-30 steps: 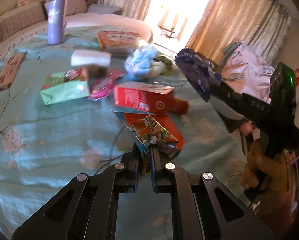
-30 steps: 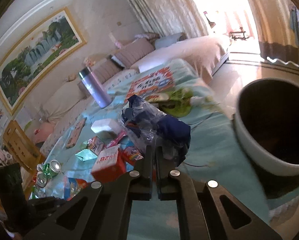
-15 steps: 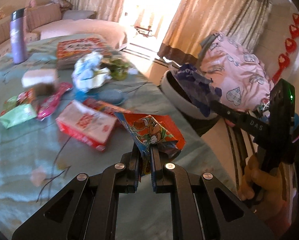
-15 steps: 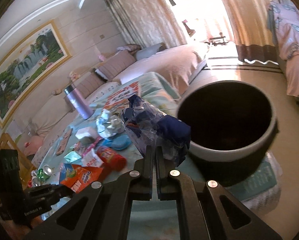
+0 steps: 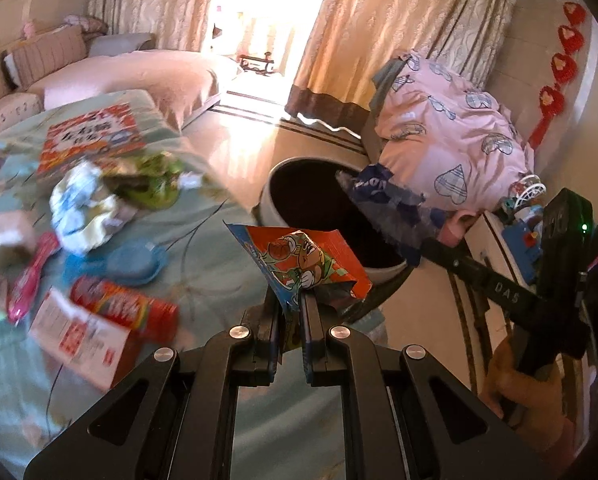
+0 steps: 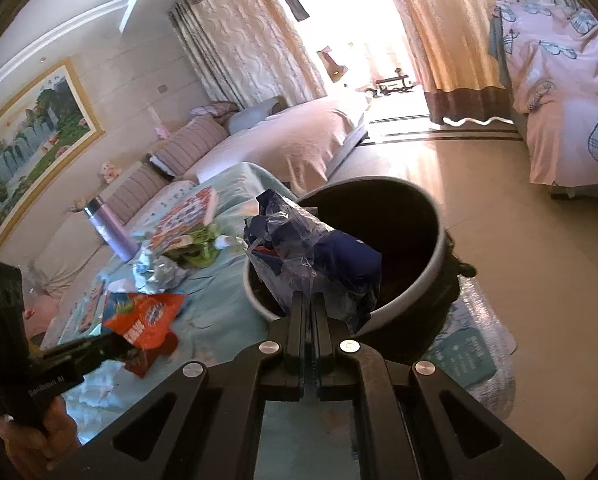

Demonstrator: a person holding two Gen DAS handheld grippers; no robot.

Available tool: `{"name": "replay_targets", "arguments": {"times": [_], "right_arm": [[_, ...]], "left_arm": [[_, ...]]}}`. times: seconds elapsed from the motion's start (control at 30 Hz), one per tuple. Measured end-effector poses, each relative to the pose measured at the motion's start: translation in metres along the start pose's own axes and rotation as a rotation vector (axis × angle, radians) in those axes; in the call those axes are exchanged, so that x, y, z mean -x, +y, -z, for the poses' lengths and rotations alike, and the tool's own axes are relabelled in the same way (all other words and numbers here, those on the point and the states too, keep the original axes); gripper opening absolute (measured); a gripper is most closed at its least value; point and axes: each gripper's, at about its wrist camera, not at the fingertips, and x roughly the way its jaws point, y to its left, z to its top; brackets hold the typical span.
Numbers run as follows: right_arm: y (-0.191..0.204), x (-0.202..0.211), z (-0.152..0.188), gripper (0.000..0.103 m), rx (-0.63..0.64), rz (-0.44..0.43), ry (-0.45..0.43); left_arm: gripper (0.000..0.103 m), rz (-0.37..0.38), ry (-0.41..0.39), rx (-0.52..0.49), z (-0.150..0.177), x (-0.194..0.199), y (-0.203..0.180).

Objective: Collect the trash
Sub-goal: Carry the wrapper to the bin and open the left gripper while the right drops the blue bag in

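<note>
On the left, more trash lies on the bench with its blue-green cloth (image 5: pixel 203 240): a red and white box (image 5: pixel 79 344), a red pack (image 5: pixel 127 304), a pink wrapper (image 5: pixel 31 276) and a crumpled blue and white wrapper (image 5: pixel 83 208). These all look light. The box is stiffer, so it could be pinched on a side edge. The soft wrappers could be pinched on any fold that sticks up.

In the middle, the left gripper (image 5: pixel 293 312) has its jaws clamped on the bottom corner of an orange snack bag (image 5: pixel 303 260). The bag looks empty, thin and crinkly. It weighs almost nothing but is slippery, so a firm pinch on a flat corner like this one seems the best hold. It hangs over the bench edge, near the round trash bin (image 5: pixel 275 184) on the floor.

On the right, the right gripper (image 6: pixel 307 300) has its jaws shut tight on a blue crumpled wrapper (image 6: pixel 319 252). This one is soft, shiny and light too. It is right over the open mouth of the bin. I think it will flutter down slowly when let go, so it should be dropped well over the hole and not at the rim.
</note>
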Motion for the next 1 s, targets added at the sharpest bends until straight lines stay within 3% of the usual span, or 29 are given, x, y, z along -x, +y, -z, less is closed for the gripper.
{"name": "replay_targets", "arguments": {"times": [0.37, 0.77, 0.87, 0.93, 0.97, 1.0], "right_arm": [[-0.025, -0.009, -0.014, 0.002, -0.009, 0.043, 0.023], [-0.036, -0.025, -0.026, 0.002, -0.001, 0.073, 0.063], [-0.039, -0.030, -0.029, 0.008, -0.009, 0.061, 0.080], [-0.041, -0.032, -0.030, 0.012, -0.017, 0.060, 0.084], [-0.044, -0.034, -0.031, 0.014, -0.025, 0.056, 0.090], [-0.046, -0.034, -0.032, 0.022, -0.033, 0.052, 0.091]], "left_arm": [[0.008, 0.000, 0.011, -0.035, -0.034, -0.040, -0.021], [0.008, -0.021, 0.059, -0.038, -0.046, -0.076, -0.030], [0.017, -0.018, 0.078, -0.031, -0.049, -0.083, -0.029], [0.029, -0.015, 0.088, -0.026, -0.049, -0.086, -0.030], [0.041, -0.018, 0.087, -0.025, -0.049, -0.086, -0.030], [0.045, -0.022, 0.080, -0.025, -0.048, -0.084, -0.030]]}}
